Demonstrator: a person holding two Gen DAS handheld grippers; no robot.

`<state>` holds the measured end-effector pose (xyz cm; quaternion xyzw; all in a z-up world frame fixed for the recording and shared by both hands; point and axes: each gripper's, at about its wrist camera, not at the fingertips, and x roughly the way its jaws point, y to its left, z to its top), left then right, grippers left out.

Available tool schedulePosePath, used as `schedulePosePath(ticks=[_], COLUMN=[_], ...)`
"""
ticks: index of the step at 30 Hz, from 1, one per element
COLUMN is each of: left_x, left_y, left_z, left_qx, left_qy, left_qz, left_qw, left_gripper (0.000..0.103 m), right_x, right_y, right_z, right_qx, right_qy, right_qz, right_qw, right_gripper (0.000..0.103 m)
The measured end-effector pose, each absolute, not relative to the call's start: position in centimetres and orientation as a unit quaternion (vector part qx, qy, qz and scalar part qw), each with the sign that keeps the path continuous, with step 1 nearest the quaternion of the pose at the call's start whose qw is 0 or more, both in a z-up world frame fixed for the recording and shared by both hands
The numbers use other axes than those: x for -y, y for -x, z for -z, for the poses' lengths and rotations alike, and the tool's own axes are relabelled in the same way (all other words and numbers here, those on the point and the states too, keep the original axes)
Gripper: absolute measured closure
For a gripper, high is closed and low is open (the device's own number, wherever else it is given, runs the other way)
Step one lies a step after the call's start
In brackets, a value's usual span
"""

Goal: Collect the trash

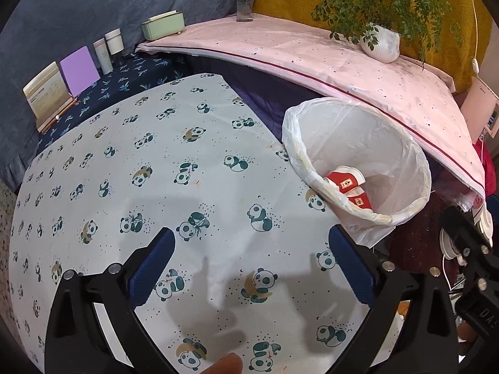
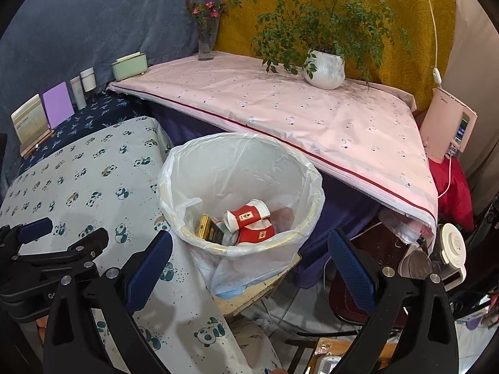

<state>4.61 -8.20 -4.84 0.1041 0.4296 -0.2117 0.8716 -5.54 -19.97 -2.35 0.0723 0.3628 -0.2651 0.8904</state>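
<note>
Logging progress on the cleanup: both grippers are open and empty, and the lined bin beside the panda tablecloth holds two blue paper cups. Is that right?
Not quite: the paper cups are red and white, not blue, as the right wrist view shows. The rest stands: the left gripper and right gripper are open and empty, and the lined bin sits beside the panda tablecloth.

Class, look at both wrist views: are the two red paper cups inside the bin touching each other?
Touching. In the right wrist view the upper red cup lies directly against the lower red cup at the bottom of the lined bin, with no gap between them.
</note>
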Motion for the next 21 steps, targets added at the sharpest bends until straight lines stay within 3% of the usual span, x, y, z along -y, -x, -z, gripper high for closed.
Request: schedulePosePath(ticks=[21], left_x=[7.7], left_y=[-4.4], left_z=[4.6], left_qx=[-0.418], left_qy=[-0.104], left_qz=[0.199], left_qw=[0.880], left_gripper=[0.008], right_x=[20.2], right_y=[6.0], right_z=[3.4], right_qx=[-0.366], right_qy=[-0.082], right_qz=[0.272], right_qw=[0.886], right_gripper=[0.007])
